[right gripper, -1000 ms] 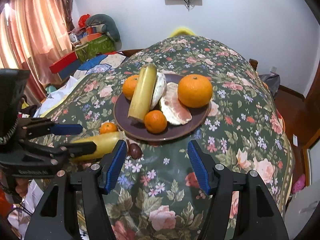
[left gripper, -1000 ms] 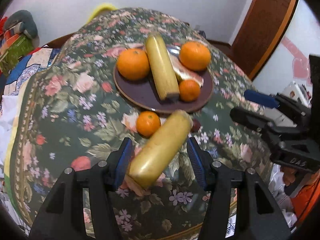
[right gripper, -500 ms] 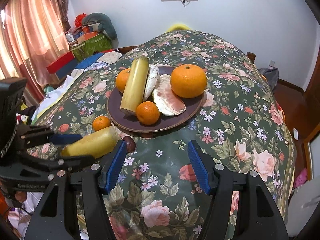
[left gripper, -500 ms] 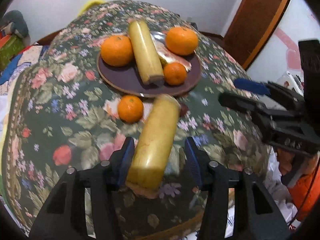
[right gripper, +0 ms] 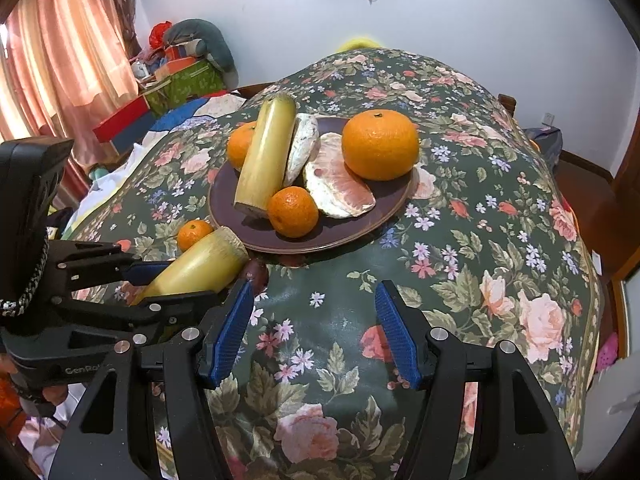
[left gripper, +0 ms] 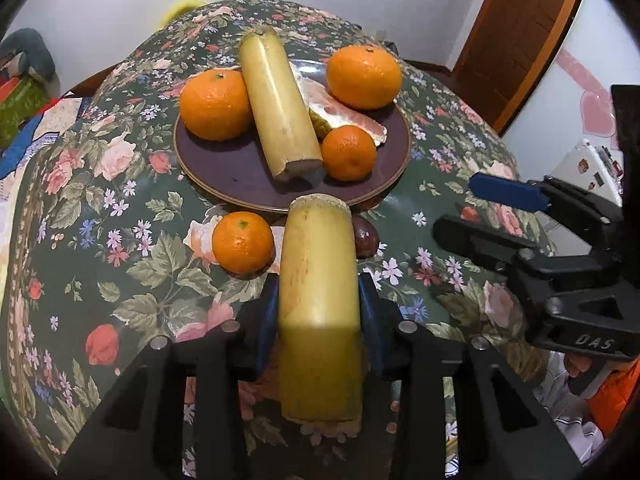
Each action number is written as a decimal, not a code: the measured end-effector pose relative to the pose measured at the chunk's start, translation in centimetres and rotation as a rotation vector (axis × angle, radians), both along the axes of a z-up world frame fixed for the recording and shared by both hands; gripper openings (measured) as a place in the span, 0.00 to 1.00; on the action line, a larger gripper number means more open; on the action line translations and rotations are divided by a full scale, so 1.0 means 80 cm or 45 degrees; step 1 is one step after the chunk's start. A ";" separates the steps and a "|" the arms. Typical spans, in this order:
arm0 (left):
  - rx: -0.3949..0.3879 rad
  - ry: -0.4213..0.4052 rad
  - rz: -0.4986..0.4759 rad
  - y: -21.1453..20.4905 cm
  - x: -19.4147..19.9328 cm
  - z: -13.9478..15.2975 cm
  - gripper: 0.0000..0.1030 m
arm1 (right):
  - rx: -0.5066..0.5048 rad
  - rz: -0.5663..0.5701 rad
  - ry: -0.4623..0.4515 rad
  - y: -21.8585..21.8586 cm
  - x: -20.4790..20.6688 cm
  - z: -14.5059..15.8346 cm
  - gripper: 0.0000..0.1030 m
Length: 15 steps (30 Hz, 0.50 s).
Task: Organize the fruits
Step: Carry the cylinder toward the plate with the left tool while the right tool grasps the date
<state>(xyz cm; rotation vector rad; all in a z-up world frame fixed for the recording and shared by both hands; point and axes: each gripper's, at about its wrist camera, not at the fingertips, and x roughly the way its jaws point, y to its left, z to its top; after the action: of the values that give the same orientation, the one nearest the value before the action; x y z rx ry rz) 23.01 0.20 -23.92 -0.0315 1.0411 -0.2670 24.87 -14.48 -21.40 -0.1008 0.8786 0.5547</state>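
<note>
A yellow cane piece [left gripper: 318, 280] lies on the flowered tablecloth just in front of the dark plate [left gripper: 240, 176]. My left gripper [left gripper: 318, 300] straddles it; its jaws are closing and both blue pads press the cane's sides. A small mandarin [left gripper: 242, 242] sits to the cane's left, and a dark round fruit [left gripper: 366, 236] to its right. The plate holds a second cane piece [left gripper: 280, 108], two large oranges, a small mandarin and pomelo segments [right gripper: 340, 184]. My right gripper [right gripper: 316, 332] hovers open over bare cloth, nothing between its fingers.
The round table [right gripper: 500, 208] falls away on all sides under the cloth. A wooden door [left gripper: 516, 32] stands at the back right. Boxes, bedding and a curtain [right gripper: 68, 60] fill the left side. A person's orange sleeve [left gripper: 612, 400] shows beside the right gripper.
The left jaws have narrowed from wide apart to touching the cane. That gripper has moved in and down, and the cane now lies straight between its fingers. The right gripper has stayed put.
</note>
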 end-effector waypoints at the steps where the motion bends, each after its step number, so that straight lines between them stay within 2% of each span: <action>1: -0.008 -0.005 0.004 0.002 -0.002 0.001 0.36 | -0.001 0.007 -0.001 0.003 0.001 -0.001 0.58; 9: -0.032 -0.084 0.052 0.024 -0.020 0.027 0.36 | -0.020 0.094 0.024 0.033 0.004 -0.013 0.57; 13: -0.046 -0.118 0.084 0.036 -0.020 0.039 0.36 | -0.031 0.129 0.051 0.048 0.007 -0.021 0.46; 15: -0.049 -0.131 0.096 0.040 -0.020 0.044 0.36 | -0.039 0.144 0.065 0.053 0.010 -0.025 0.35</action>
<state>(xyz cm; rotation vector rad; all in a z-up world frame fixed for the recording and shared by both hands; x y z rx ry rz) 21.42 3.43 -20.43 -0.0905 0.9306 -0.2179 25.67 -10.21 -23.36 -0.1656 0.9352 0.6521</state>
